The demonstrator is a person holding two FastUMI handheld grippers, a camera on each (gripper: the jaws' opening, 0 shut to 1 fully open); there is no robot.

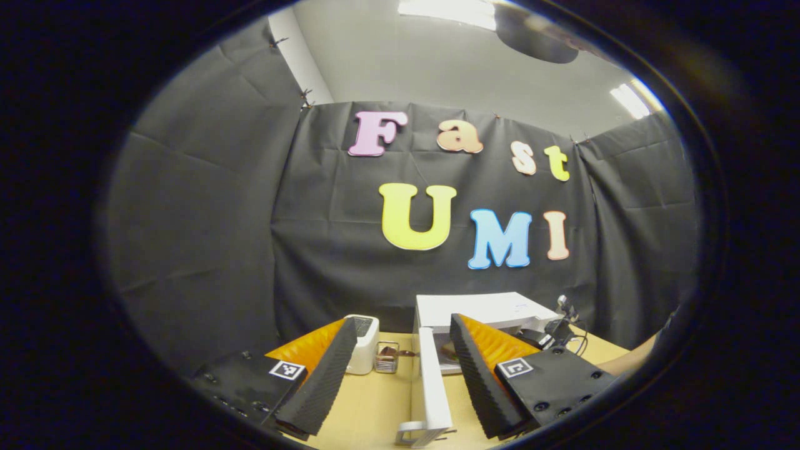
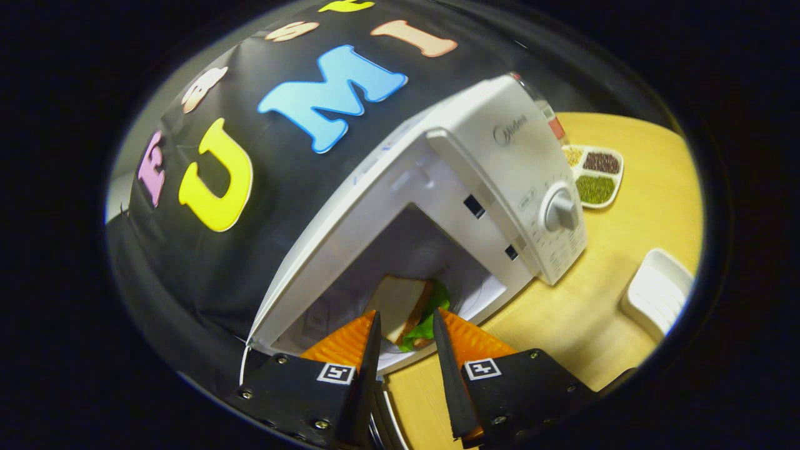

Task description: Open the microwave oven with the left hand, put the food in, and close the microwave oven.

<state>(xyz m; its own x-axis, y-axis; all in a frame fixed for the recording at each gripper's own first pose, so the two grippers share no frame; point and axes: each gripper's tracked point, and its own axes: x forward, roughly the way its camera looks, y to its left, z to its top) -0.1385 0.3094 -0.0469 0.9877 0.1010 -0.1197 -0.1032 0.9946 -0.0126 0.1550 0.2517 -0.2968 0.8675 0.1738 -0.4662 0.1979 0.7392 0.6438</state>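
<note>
1. The right gripper (image 2: 403, 325) sits at the mouth of the boxy white microwave oven (image 2: 500, 175), its fingers parted around a sandwich of pale bread and green lettuce (image 2: 406, 309). Whether both fingers press on it cannot be told.
2. The left gripper (image 1: 403, 340) hangs open and empty. The oven's white door (image 1: 431, 387) swings out edge-on between its fingers, with the oven just ahead.
3. The door looks light, stiff and hinged; its handle at the near edge, just below the left gripper's fingers, is the likely place to push it shut.
4. The sandwich lies on a white plate (image 2: 400, 361) at the front of the cavity, just ahead of the right gripper. It looks soft and layered and could slide apart, so the plate's rim seems the safer hold.
5. Right of the right gripper, on the yellow wooden table (image 2: 644, 206), sit a white tray of dried beans (image 2: 594, 178) and a white dish (image 2: 656, 294).
</note>
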